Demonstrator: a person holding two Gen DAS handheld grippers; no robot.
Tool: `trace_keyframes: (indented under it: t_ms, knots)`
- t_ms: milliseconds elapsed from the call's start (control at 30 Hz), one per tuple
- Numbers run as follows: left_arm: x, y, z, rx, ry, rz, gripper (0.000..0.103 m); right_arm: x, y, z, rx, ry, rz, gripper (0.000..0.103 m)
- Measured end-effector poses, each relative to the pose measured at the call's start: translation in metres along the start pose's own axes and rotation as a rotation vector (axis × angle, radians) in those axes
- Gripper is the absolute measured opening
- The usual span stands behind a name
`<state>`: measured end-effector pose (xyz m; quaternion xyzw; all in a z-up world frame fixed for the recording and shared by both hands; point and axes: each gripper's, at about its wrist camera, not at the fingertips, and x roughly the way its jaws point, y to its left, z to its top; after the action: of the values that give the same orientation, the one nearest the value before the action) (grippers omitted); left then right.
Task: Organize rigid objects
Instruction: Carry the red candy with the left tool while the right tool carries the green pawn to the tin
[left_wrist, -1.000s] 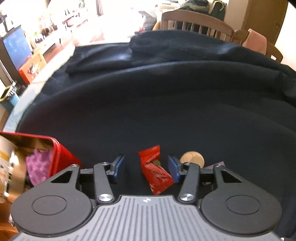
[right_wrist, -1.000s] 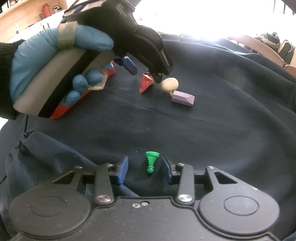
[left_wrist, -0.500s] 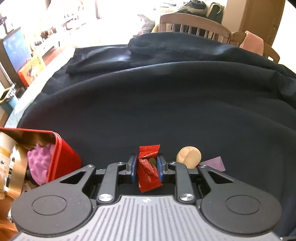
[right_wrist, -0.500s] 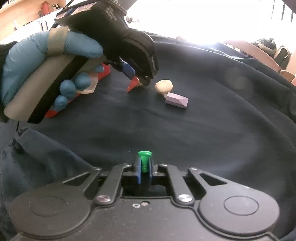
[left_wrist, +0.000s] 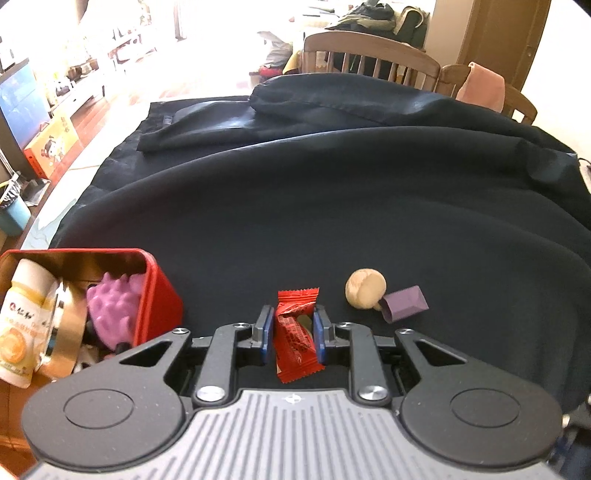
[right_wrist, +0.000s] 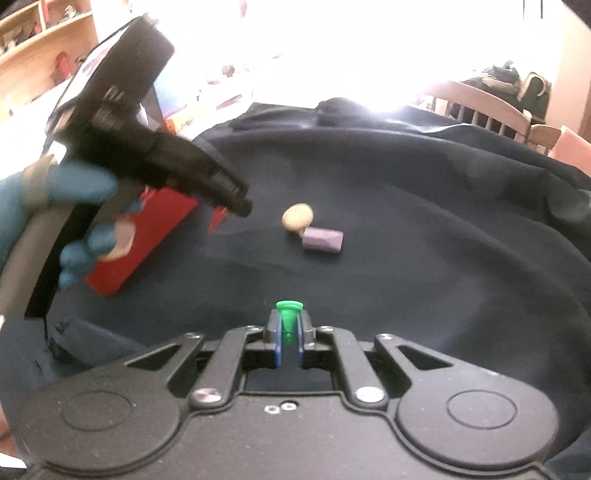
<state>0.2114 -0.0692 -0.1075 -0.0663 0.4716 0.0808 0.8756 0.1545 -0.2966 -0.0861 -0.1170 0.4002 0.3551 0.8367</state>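
Lower left of the left wrist view, the white and yellow bottle (left_wrist: 20, 325) inside the red tin (left_wrist: 155, 295) carries two red Chinese characters, "仁和". The red candy wrapper (left_wrist: 295, 332) shows print too small to read. Nothing else is legible.

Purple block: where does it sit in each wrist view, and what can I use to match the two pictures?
Left wrist: purple block lies right of centre on the dark cloth, touching the right side of the tan mushroom-shaped piece.
Right wrist: purple block lies just above centre, below and right of that piece.
Shared landmark: the red tin.
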Motion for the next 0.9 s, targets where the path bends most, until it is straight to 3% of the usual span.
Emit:
trace_keyframes:
  t_ms: [400, 900]
  knots:
    - [-0.048, 0.035, -0.013, -0.012, -0.021, -0.071, 0.021, -0.03, 0.023, 0.029, 0.018, -0.077, 0.027, 0.006]
    - [-0.092, 0.115, -0.029, -0.05, -0.032, -0.084, 0.021, -0.023, 0.086, 0.058, -0.007, -0.114, 0.079, 0.006]
